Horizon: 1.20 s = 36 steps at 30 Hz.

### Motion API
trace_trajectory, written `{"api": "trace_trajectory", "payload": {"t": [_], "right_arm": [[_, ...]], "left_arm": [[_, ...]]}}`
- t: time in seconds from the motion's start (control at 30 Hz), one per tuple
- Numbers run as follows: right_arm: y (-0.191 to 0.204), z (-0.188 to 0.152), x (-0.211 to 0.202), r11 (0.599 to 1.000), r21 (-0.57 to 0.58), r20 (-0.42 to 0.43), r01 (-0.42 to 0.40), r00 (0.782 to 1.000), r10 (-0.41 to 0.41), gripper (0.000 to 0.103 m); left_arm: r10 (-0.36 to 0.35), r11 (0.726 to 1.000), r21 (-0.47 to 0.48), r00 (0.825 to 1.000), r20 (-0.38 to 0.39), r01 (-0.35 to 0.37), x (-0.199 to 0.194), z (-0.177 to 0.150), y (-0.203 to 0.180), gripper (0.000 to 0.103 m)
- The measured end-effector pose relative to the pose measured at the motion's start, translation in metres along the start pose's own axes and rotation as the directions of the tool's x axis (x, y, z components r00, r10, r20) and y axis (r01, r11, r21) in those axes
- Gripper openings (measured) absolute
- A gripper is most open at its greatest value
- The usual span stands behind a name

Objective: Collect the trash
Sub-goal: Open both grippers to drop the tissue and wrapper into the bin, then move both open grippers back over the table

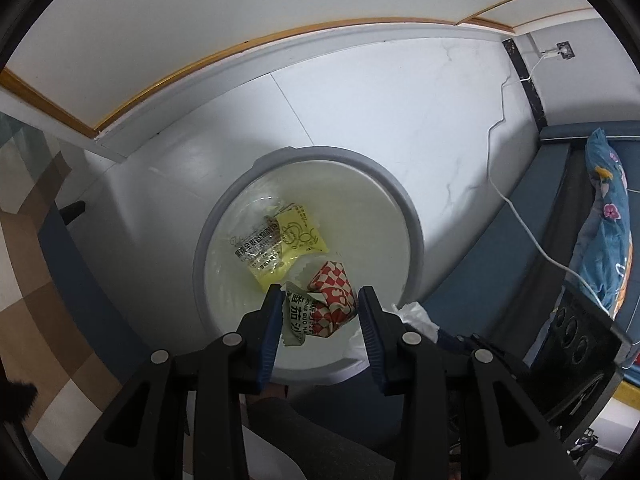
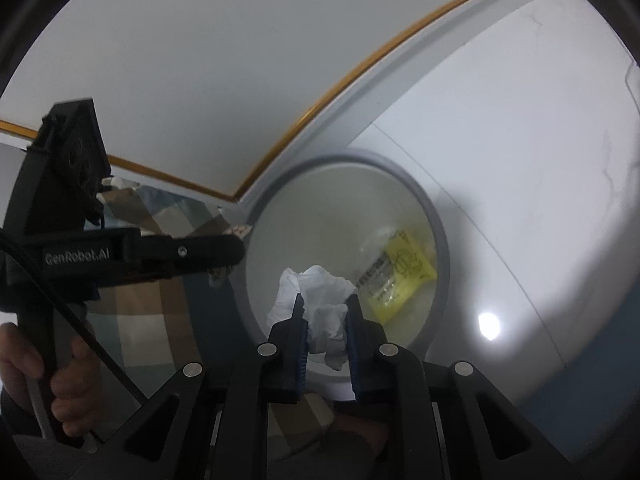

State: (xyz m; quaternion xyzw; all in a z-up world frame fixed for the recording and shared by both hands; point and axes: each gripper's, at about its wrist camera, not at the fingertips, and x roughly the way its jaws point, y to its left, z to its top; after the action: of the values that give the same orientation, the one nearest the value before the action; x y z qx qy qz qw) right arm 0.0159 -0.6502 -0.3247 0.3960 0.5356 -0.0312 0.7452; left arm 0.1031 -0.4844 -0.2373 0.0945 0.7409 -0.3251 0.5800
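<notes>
A round bin [image 1: 400, 200] with a grey rim and a pale liner stands on the white floor. A yellow wrapper [image 1: 300, 236] and a clear printed wrapper [image 1: 260, 250] lie inside it. My left gripper [image 1: 320, 300] hovers over the bin's near side, shut on a crumpled red-and-white checkered wrapper [image 1: 332, 300] with a greenish sauce sachet [image 1: 296, 316] against it. In the right wrist view, my right gripper [image 2: 325, 304] is over the same bin [image 2: 440, 232], shut on a crumpled white tissue [image 2: 320, 284]. The left gripper [image 2: 228, 256] reaches in from the left, held by a hand [image 2: 24, 360].
A white cable [image 1: 500, 120] trails across the floor toward a wall socket. A blue bench with a floral cushion [image 1: 608, 220] and a black appliance [image 1: 576, 332] stand to the right. A checkered rug [image 1: 40, 280] lies on the left. A wall runs just behind the bin.
</notes>
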Motion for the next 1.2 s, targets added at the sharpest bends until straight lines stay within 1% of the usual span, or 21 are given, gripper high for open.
{"api": "trace_trajectory", "payload": {"t": [0.03,0.07,0.13,0.2,0.27,0.37,0.47,0.6,0.63,0.67,0.7,0.73,0.77,0.83,0.9,0.97,1.07,1.2], "right_arm": [[0.007,-0.002,0.006,1.000,-0.002,-0.009,0.008,1.000,-0.008,0.019],[0.007,-0.002,0.009,1.000,-0.006,-0.027,0.012,1.000,-0.012,0.020],[0.007,-0.004,0.010,1.000,-0.013,-0.033,0.019,0.999,-0.020,0.022],[0.006,-0.006,0.010,0.999,-0.021,-0.031,0.031,0.999,-0.032,0.034],[0.006,-0.005,0.009,0.999,-0.030,-0.029,0.037,0.999,-0.038,0.043],[0.008,-0.005,0.011,0.996,-0.055,-0.025,0.064,0.998,-0.066,0.051],[0.007,-0.006,0.011,0.996,-0.058,-0.032,0.066,0.997,-0.068,0.052],[0.005,-0.009,0.006,0.996,-0.056,-0.035,0.071,0.997,-0.073,0.052],[0.004,-0.011,0.003,0.995,-0.054,-0.027,0.079,0.996,-0.081,0.052],[0.003,-0.012,0.000,0.994,-0.052,-0.020,0.093,0.995,-0.095,0.052],[0.002,-0.012,-0.001,0.994,-0.048,-0.015,0.102,0.995,-0.103,0.052],[-0.001,-0.013,-0.004,0.993,-0.038,-0.006,0.108,0.994,-0.108,0.052],[-0.001,-0.013,-0.005,0.994,-0.030,-0.001,0.105,0.994,-0.105,0.052],[-0.002,-0.014,-0.009,0.994,-0.022,0.008,0.107,0.994,-0.106,0.052],[0.000,-0.014,-0.012,0.993,-0.027,0.021,0.112,0.994,-0.111,0.052],[0.002,-0.014,-0.017,0.993,-0.031,0.034,0.115,0.993,-0.114,0.052],[0.005,-0.013,-0.029,0.993,-0.031,0.055,0.117,0.992,-0.115,0.052],[0.013,-0.013,-0.043,0.992,-0.038,0.086,0.119,0.990,-0.115,0.055]], "left_arm": [[-0.001,1.000,-0.003,1.000,-0.001,0.001,0.001,0.001,0.001,0.033],[-0.004,1.000,-0.009,1.000,-0.003,0.004,0.003,0.001,0.001,0.033],[-0.008,1.000,-0.018,1.000,-0.007,0.008,0.004,0.003,0.001,0.033],[-0.004,1.000,-0.015,1.000,-0.012,0.004,0.006,0.004,-0.001,0.033],[0.003,1.000,-0.008,1.000,-0.020,-0.003,0.009,0.005,-0.001,0.033],[0.003,1.000,-0.009,1.000,-0.030,-0.004,0.012,0.005,0.002,0.033],[-0.001,1.000,-0.019,0.999,-0.038,0.001,0.014,0.006,0.004,0.033],[0.012,1.000,-0.013,0.998,-0.062,-0.013,0.020,0.008,0.004,0.035],[0.016,1.000,-0.009,0.998,-0.066,-0.017,0.021,0.008,0.004,0.039],[0.016,1.000,-0.006,0.998,-0.068,-0.016,0.022,0.008,0.003,0.048],[0.020,1.000,-0.005,0.997,-0.069,-0.021,0.022,0.008,0.003,0.055],[0.028,1.000,-0.004,0.997,-0.067,-0.029,0.021,0.008,0.003,0.064],[0.031,1.000,-0.002,0.998,-0.062,-0.031,0.020,0.007,0.005,0.066],[0.026,1.000,0.000,0.998,-0.058,-0.026,0.017,0.006,0.006,0.066],[0.036,0.999,0.006,0.998,-0.060,-0.036,0.014,0.004,0.007,0.066],[0.048,0.999,0.016,0.998,-0.044,-0.047,0.009,0.001,0.006,0.066],[0.083,0.996,0.036,0.997,-0.001,-0.082,-0.005,-0.006,0.002,0.066],[0.133,0.990,0.043,0.989,0.066,-0.136,-0.027,-0.018,0.002,0.066]]}}
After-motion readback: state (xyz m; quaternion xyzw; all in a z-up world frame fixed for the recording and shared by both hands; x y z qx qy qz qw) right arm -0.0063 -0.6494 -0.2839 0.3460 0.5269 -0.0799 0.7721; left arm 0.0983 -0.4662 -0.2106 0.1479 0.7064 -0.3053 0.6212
